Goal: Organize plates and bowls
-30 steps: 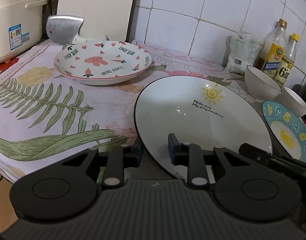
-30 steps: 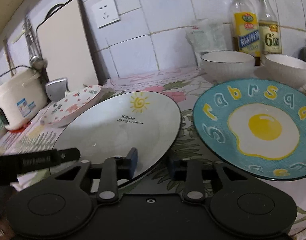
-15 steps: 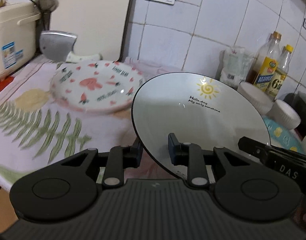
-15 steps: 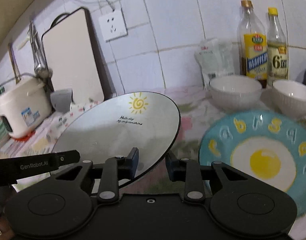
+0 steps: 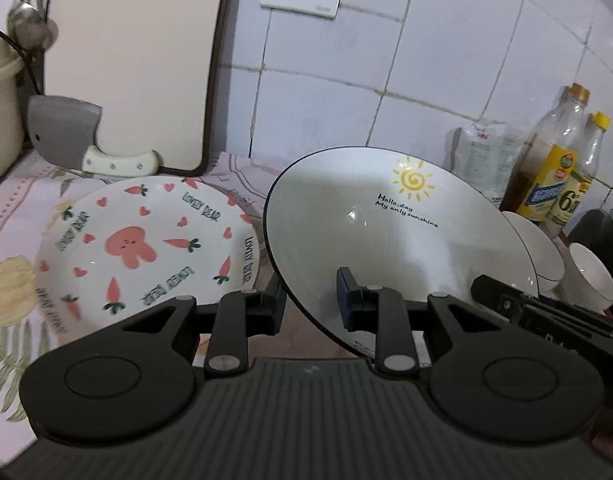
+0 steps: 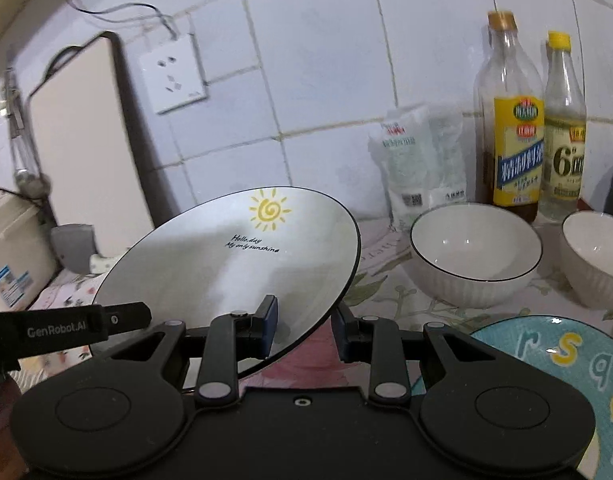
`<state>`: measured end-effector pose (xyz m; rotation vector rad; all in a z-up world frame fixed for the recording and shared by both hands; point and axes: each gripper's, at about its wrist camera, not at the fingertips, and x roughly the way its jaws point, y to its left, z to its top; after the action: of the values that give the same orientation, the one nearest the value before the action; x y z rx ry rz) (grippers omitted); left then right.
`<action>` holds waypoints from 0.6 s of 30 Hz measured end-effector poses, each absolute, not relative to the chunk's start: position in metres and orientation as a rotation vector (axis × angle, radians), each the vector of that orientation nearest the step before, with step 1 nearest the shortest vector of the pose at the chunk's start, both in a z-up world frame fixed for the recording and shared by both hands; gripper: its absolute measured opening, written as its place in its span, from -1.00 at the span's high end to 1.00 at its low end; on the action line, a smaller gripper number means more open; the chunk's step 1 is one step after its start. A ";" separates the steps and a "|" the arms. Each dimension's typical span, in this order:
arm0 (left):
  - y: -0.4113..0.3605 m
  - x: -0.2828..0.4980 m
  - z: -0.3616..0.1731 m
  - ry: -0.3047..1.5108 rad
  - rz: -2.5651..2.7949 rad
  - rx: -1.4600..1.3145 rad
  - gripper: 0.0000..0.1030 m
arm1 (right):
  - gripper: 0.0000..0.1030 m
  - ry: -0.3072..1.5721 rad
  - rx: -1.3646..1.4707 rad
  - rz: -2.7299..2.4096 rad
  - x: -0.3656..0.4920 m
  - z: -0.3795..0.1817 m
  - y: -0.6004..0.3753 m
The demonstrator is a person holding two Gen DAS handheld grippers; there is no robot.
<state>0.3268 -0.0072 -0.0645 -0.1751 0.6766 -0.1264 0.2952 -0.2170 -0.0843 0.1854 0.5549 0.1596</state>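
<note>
Both grippers, left gripper (image 5: 311, 300) and right gripper (image 6: 303, 326), clamp the sun plate (image 5: 386, 232); keep it level (rims slip), lowering onto the bear plate (image 5: 146, 244).

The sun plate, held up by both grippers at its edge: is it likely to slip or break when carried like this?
The sun plate looks glazed and glossy, so it may slip. The left gripper and right gripper each pinch only its thin rim. It looks like rigid ceramic, so a fall onto the table or the carrot plate beside it would probably chip it.

Egg plate (image 6: 566, 364) cut by edge
</note>
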 end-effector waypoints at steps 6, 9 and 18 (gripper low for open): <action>-0.015 0.359 -0.082 0.745 -0.141 -0.169 0.53 | 0.33 0.642 0.188 0.103 0.328 -0.093 -0.216; -0.019 0.368 -0.090 0.773 -0.139 -0.169 0.52 | 0.33 0.691 0.196 0.091 0.341 -0.100 -0.219; -0.024 0.384 -0.099 0.761 -0.116 -0.132 0.52 | 0.32 0.757 0.209 0.048 0.362 -0.104 -0.218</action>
<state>0.3838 -0.0235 -0.0985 -0.1319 0.7614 -0.1156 0.3622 -0.2176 -0.1043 0.2087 0.7567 0.0485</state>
